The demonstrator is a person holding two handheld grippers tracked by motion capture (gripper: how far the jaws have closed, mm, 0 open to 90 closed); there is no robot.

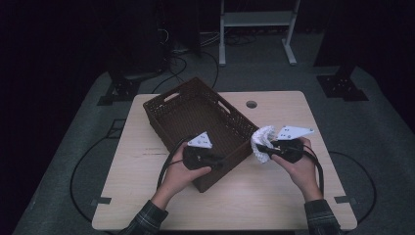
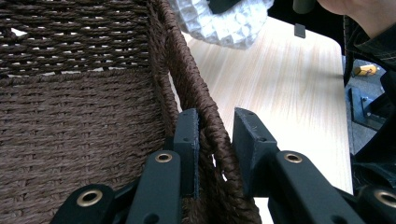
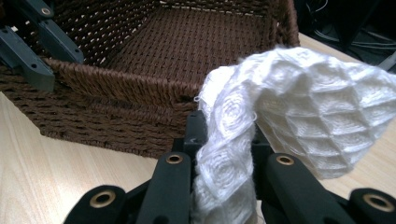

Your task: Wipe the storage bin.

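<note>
Item: white quilted cloth (image 3: pixel 299 107), pinched in my right gripper (image 3: pixel 224 140). Landmark for all places: the brown woven basket (image 1: pixel 195 112).

Location: the cloth hangs just outside the basket's near right wall, above the wooden table (image 1: pixel 274 196) and not yet over the rim. In the high view it shows as a pale bunch (image 1: pixel 262 142) at the tip of my right gripper (image 1: pixel 266 148).

Holders: my right jaws are pressed together on a gathered fold of the cloth. My left gripper (image 2: pixel 215 135) straddles the basket's near wall (image 2: pixel 205 121), one jaw inside and one outside. The inner pad lies against the weave; a sliver of gap shows at the outer pad, so I judge the wall clamped, though not hard.

Risks, as I judge them:
- The loose bulk hanging beside the jaws could catch on the rim and drag the basket, or be left draped over the wall.
- The pinch takes one fold alone, so the cloth might slip if it is lifted briskly.
- A light left grip could let the basket slide.

Appearance: white, soft, stitched in a raised diamond pattern, bunched and folded over itself, with a few loose threads at its edge.
</note>
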